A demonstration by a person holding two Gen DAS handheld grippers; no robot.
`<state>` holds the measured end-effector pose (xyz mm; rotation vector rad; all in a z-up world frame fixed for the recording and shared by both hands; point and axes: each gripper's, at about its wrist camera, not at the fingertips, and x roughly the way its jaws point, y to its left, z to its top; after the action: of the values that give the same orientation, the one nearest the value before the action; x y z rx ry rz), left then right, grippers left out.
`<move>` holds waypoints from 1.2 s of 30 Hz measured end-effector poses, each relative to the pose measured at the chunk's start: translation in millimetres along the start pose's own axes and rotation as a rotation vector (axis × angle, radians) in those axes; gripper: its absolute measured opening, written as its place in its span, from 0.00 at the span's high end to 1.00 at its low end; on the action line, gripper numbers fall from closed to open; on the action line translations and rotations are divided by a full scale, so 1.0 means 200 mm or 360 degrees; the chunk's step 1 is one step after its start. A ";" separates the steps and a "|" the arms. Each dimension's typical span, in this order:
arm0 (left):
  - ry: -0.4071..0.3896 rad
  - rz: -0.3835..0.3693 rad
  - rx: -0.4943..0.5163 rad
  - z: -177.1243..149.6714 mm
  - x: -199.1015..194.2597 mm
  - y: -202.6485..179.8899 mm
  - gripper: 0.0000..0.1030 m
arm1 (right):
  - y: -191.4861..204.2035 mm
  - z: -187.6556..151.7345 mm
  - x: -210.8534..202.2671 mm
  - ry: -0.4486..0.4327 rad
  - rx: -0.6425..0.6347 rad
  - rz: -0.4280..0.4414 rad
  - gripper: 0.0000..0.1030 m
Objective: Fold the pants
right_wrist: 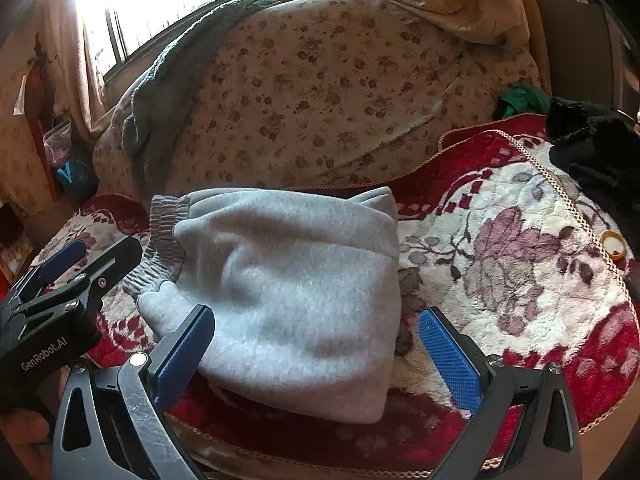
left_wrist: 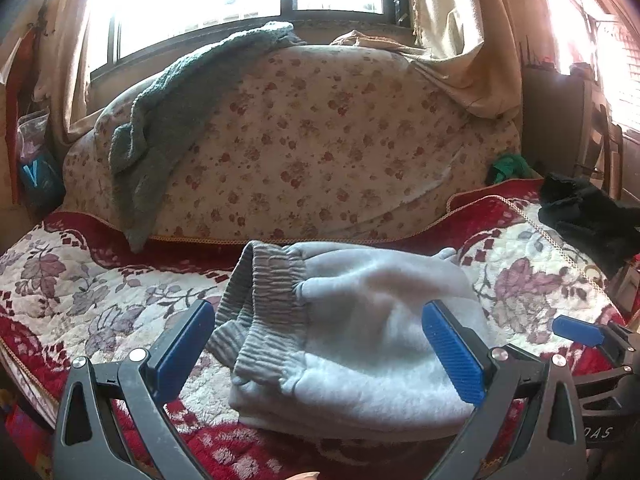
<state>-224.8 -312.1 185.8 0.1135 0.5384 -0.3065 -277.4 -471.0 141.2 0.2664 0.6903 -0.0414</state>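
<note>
The light grey fleece pants [left_wrist: 360,340] lie folded in a thick bundle on the red floral blanket [left_wrist: 80,292], ribbed cuffs [left_wrist: 264,312] at the left. My left gripper [left_wrist: 320,344] is open and empty, its blue pads on either side of the bundle, just above it. In the right wrist view the same bundle [right_wrist: 288,280] lies ahead. My right gripper [right_wrist: 316,348] is open and empty over its near right edge. The left gripper [right_wrist: 72,264] shows at the left there; the right gripper's blue fingertip [left_wrist: 576,330] shows at the right in the left wrist view.
A floral sofa back [left_wrist: 320,140] rises behind, with a grey knit garment [left_wrist: 168,120] draped over it. Black clothing [left_wrist: 588,216] and a green cloth [left_wrist: 508,168] lie at the right. A yellow ring [right_wrist: 614,244] lies on the blanket near the right edge.
</note>
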 end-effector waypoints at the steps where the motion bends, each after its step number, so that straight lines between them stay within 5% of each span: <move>1: -0.0003 -0.0001 0.0001 0.00 0.00 0.00 0.00 | -0.01 0.00 0.00 -0.0004 0.0005 -0.0001 0.00; 36: 0.0040 0.0020 -0.0046 -0.06 0.09 0.11 0.00 | 0.01 0.03 0.12 0.0033 0.0018 -0.0051 0.00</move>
<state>-209.4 -293.2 166.4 0.0924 0.5664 -0.2853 -254.7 -469.1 132.1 0.2667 0.7152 -0.0732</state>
